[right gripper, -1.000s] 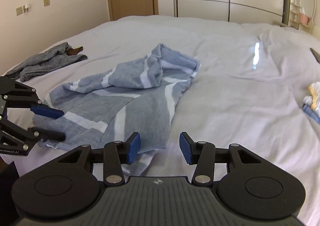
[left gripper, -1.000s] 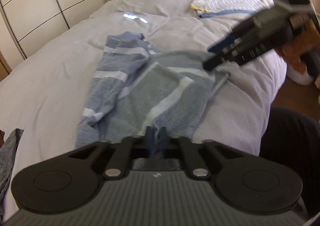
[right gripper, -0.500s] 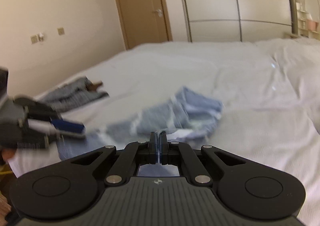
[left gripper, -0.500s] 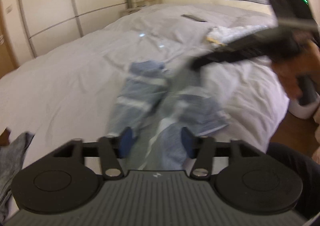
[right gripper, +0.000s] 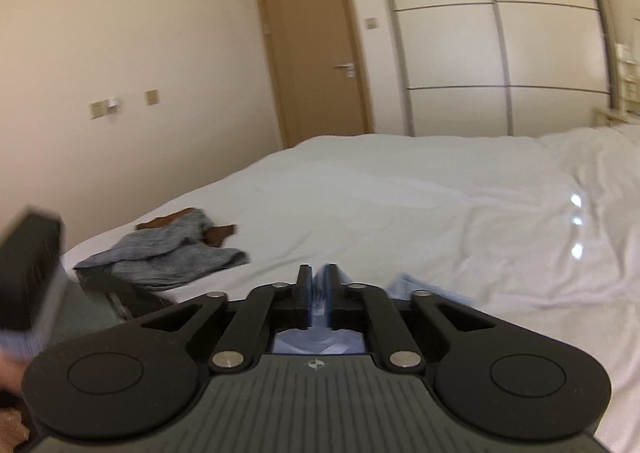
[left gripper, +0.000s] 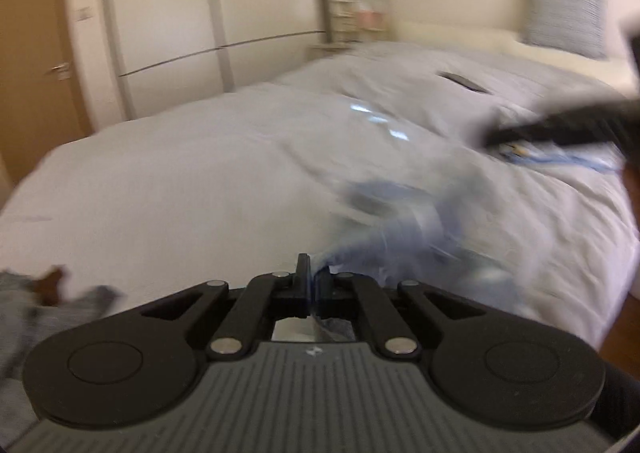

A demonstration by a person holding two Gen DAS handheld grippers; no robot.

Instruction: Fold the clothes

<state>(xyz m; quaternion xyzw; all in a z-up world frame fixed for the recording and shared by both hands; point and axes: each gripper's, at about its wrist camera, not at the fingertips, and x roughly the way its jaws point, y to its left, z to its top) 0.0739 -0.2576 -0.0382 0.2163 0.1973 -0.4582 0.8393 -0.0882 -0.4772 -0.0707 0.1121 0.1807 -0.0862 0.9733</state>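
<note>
The blue garment with white stripes (left gripper: 404,225) is lifted off the bed and blurred by motion in the left wrist view. My left gripper (left gripper: 314,279) is shut on an edge of it, cloth showing between the fingertips. My right gripper (right gripper: 319,285) is shut on another edge of the same garment (right gripper: 430,289), with blue fabric pinched between its pads and a fold showing below. In the left wrist view the right gripper (left gripper: 560,129) appears as a dark blurred bar at the far right.
A grey garment with a brown piece (right gripper: 168,249) lies crumpled on the left side of the white bed (right gripper: 400,193). A folded light blue-and-white item (left gripper: 560,159) sits toward the pillows. A dark flat object (left gripper: 464,83) rests on the bed. Wardrobe and door stand behind.
Both grippers have risen and tilted up, lifting the striped garment off the bed. The left gripper, open half a second ago, has shut on the cloth; the right stays shut.
</note>
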